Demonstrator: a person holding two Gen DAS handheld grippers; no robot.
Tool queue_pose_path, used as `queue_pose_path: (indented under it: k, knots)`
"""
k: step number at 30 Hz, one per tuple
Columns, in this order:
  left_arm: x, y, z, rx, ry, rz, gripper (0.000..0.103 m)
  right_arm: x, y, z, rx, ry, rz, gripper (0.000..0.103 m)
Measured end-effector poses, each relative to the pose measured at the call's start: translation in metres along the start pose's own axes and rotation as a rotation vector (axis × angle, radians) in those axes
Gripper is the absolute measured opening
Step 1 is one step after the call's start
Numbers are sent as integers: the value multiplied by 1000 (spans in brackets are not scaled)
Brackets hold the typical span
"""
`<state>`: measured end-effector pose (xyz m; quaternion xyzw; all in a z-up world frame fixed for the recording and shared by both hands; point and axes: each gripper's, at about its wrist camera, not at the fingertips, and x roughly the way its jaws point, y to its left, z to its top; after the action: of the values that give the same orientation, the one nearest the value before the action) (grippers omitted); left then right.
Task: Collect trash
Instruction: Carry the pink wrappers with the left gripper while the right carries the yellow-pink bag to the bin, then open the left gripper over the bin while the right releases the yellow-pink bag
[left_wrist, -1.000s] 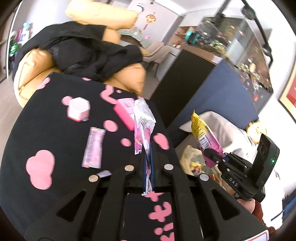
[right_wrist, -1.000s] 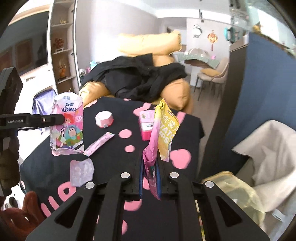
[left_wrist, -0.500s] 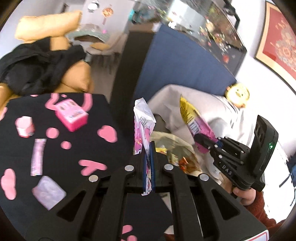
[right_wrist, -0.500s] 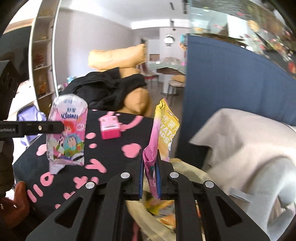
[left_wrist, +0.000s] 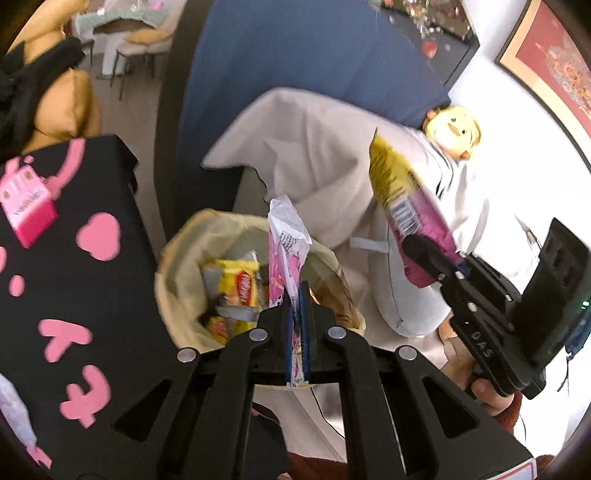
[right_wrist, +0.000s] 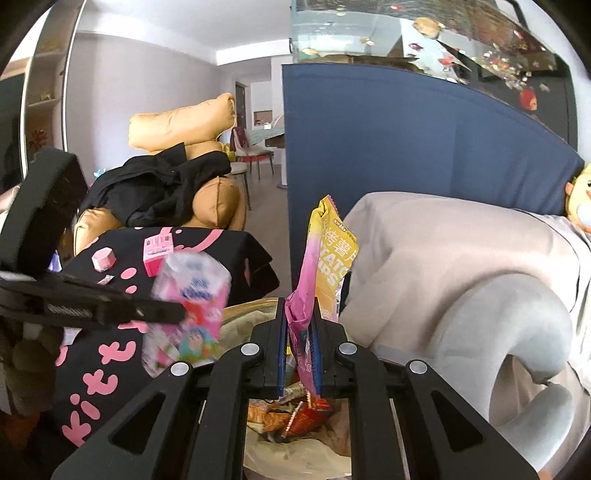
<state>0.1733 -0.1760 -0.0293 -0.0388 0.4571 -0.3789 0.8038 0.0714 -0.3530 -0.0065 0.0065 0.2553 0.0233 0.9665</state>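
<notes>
My left gripper (left_wrist: 294, 295) is shut on a pink and white tissue packet (left_wrist: 286, 251), held over the open trash bag (left_wrist: 177, 273) with yellow wrappers inside. From the right wrist view the same packet (right_wrist: 188, 306) hangs blurred in the left gripper (right_wrist: 177, 314). My right gripper (right_wrist: 300, 332) is shut on a yellow and pink chip bag (right_wrist: 328, 254) above the trash bag (right_wrist: 295, 443). The left wrist view shows that chip bag (left_wrist: 402, 206) in the right gripper (left_wrist: 424, 254), to the right of the trash bag.
A black table with pink shapes (left_wrist: 74, 295) stands left of the bag, with a pink box (left_wrist: 26, 206) on it. A second pink box (right_wrist: 159, 251), a small pink hexagonal box (right_wrist: 103, 258) and a wrapper lie there. A grey covered sofa (right_wrist: 461, 277) is right; a blue partition (right_wrist: 388, 140) behind.
Both grippers have swung from over the table to the right, over the trash bag, each still gripping its wrapper. The bag's inside now shows under them.
</notes>
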Motion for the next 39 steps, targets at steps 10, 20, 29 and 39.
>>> queue_pose_path:
  k: [10, 20, 29, 39]
  knots:
    - [49, 5, 1, -34, 93, -4, 3, 1, -20, -10, 68, -2, -4, 12]
    - [59, 25, 6, -82, 68, 1, 41, 14, -14, -16, 70, 34, 46, 12]
    - [3, 45, -21, 5, -66, 227, 50, 68, 15, -39, 12, 173, 67, 12]
    - [-38, 77, -49, -53, -106, 241, 53, 141, 31, -79, -17, 424, 18, 12]
